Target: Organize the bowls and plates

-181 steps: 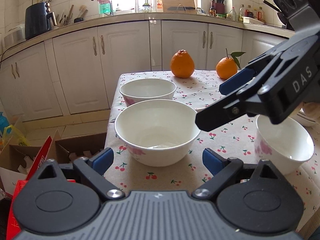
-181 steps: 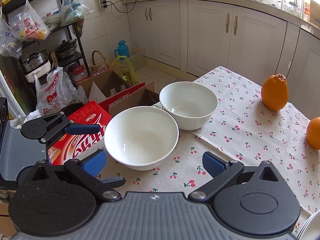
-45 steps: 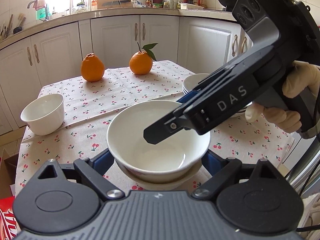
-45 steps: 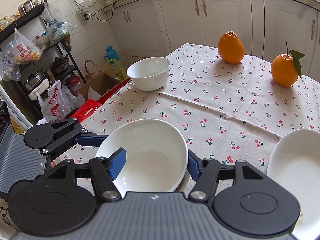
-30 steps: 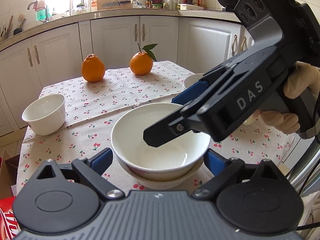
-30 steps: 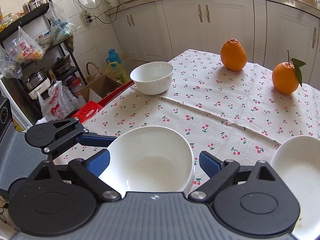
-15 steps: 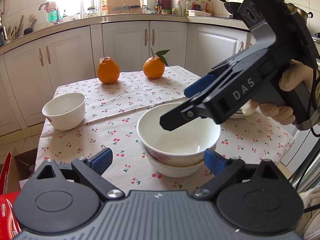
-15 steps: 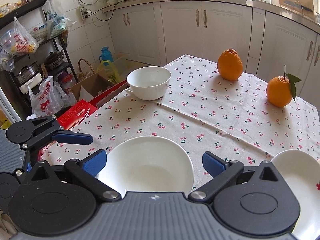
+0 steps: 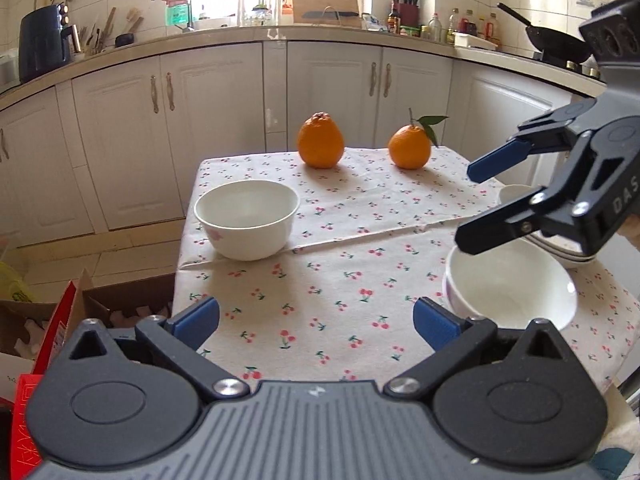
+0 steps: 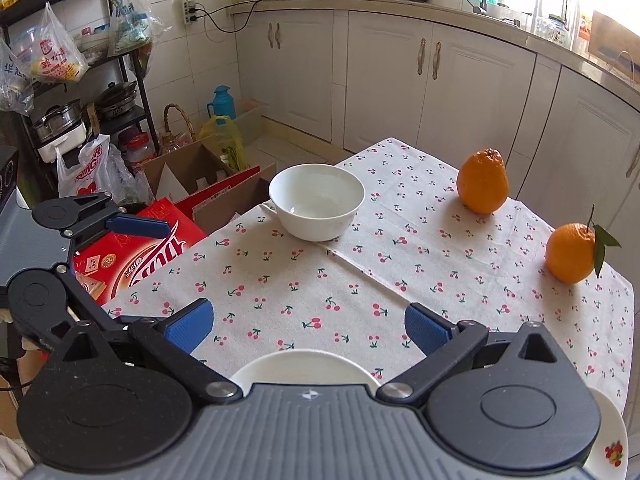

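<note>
The left claw (image 9: pixel 316 318) stands wide open over bare cherry-print cloth, nothing between its blue pads; its jaws have just been opening. At the right edge of the left wrist view the right claw (image 9: pixel 472 204) is also spread wide and empty, its jaws likewise just opened, and its body hides part of the stacked bowls (image 9: pixel 508 292) below it. How many bowls are in that stack cannot be told. Behind it a pile of plates (image 9: pixel 516 192) is mostly hidden by the claw and cut by the frame edge.

A single bowl (image 9: pixel 248 218) sits alone at centre left on the table (image 9: pixel 360 216), with two oranges (image 9: pixel 320 146) at the far edge.

In the right wrist view only a rim sliver of the stacked bowls shows at bottom centre, and a plate edge (image 10: pixel 612 440) is cut off at the lower right corner.
</note>
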`<state>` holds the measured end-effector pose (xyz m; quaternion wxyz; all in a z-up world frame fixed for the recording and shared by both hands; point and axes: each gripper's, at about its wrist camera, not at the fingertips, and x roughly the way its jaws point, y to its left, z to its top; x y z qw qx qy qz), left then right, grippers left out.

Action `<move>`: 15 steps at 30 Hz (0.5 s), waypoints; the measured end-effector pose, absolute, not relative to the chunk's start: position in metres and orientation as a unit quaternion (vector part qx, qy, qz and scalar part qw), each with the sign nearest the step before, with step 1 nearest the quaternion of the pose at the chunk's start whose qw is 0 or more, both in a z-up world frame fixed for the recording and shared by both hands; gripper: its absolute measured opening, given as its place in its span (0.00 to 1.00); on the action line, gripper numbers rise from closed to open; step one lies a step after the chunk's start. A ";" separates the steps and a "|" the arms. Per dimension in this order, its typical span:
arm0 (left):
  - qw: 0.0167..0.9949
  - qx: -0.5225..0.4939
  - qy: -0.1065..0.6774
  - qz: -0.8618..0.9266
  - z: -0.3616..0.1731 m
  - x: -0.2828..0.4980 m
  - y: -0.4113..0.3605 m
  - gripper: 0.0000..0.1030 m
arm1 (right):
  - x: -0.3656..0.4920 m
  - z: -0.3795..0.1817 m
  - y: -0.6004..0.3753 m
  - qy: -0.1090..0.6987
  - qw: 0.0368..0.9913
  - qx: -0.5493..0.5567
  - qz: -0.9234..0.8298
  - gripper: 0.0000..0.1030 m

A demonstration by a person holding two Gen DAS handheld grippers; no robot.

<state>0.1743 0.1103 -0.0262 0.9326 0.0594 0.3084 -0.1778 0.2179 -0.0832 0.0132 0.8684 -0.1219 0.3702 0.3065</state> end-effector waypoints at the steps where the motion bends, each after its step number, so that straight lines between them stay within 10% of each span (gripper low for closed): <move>1: 0.931 0.063 0.314 -0.176 -0.029 0.180 0.113 0.99 | 0.222 0.015 -0.080 0.370 0.868 -0.125 0.306 1.00; 15: 0.946 0.079 0.270 -0.163 -0.038 0.229 0.127 0.99 | 0.293 0.016 -0.040 0.372 0.849 -0.146 0.346 1.00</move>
